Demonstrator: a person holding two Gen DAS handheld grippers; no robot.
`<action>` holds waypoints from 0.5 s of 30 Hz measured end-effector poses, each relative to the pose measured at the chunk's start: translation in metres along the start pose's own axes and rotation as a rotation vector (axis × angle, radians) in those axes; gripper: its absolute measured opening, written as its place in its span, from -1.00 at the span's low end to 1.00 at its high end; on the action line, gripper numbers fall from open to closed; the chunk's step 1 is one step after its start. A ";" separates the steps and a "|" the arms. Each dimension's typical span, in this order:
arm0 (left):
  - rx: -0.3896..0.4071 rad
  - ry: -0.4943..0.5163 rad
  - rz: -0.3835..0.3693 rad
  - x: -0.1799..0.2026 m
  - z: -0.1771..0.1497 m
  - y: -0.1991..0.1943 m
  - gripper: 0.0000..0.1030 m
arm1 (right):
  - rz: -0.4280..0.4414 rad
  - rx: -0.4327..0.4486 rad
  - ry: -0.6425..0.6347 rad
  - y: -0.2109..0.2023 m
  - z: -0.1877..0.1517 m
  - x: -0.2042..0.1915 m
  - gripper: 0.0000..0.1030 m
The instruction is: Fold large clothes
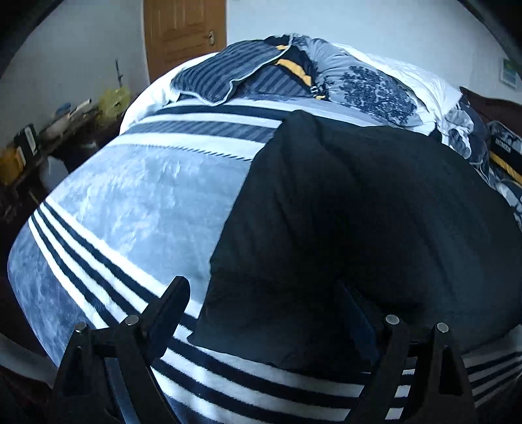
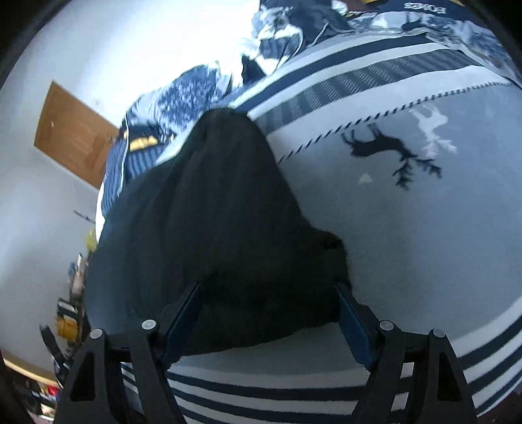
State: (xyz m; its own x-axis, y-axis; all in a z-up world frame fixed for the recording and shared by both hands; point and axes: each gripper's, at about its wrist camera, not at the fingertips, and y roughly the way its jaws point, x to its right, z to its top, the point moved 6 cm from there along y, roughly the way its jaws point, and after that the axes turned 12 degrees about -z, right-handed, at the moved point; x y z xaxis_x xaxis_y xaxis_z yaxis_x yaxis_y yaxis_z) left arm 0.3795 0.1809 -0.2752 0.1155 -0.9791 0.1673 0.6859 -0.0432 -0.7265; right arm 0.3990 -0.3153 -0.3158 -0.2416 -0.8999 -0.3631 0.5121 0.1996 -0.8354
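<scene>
A black garment (image 1: 359, 208) is laid flat on a striped blanket (image 1: 130, 182) covering the bed, already doubled into a long slab, so it reads as partway folded.

Left tool (image 1: 261, 310): jaws spread wide, nothing pinched. The garment's near corner lies just ahead of the tool and between the jaws; the left finger (image 1: 173, 303) is over bare blanket, the right one is lost against the dark cloth. Whether that finger touches the fabric cannot be told, black on black.

Right tool (image 2: 267, 310): jaws also wide, nothing held. The garment's (image 2: 212, 228) near end sits between the two fingers (image 2: 352, 313), the cloth running away ahead of the tool to a narrow far end. A small lump of cloth sticks out ahead and to the right of the right finger.

Both tools are pitched downward at the near edge, one toward each end of it. This placing is judged to suit a two-corner pinch: with an end in each tool, the near edge could be carried over to the far one without the slab skewing.

The garment is kept on open blanket (image 2: 407, 244), probably so the fold has room. Pillows (image 1: 375, 88) and heaped bedding (image 1: 228, 71) lie well ahead of the left tool, clear of the work. A door (image 1: 184, 29) stands beyond them.

Risk judged: plush blanket pile may be caught with the cloth if the jaws close too deep.
</scene>
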 end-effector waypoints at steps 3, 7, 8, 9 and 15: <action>0.016 0.030 0.019 0.004 -0.005 -0.003 0.74 | -0.022 -0.013 -0.033 0.011 -0.001 -0.007 0.43; 0.018 0.039 0.025 0.005 -0.009 -0.007 0.74 | -0.033 -0.008 -0.028 0.010 -0.004 -0.005 0.35; 0.019 0.039 0.022 0.006 -0.008 -0.006 0.74 | -0.029 -0.009 -0.022 0.009 -0.004 -0.005 0.35; 0.020 0.038 0.022 0.006 -0.009 -0.007 0.74 | -0.022 -0.009 -0.013 0.009 -0.004 -0.003 0.35; 0.022 0.052 0.029 0.009 -0.012 -0.008 0.74 | -0.021 0.002 0.017 0.006 -0.003 0.002 0.35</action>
State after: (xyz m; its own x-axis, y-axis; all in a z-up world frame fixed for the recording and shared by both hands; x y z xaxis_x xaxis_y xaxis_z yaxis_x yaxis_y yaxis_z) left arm 0.3670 0.1704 -0.2761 0.0984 -0.9890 0.1106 0.6984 -0.0106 -0.7156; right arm 0.3992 -0.3146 -0.3228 -0.2665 -0.8970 -0.3526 0.5082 0.1801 -0.8422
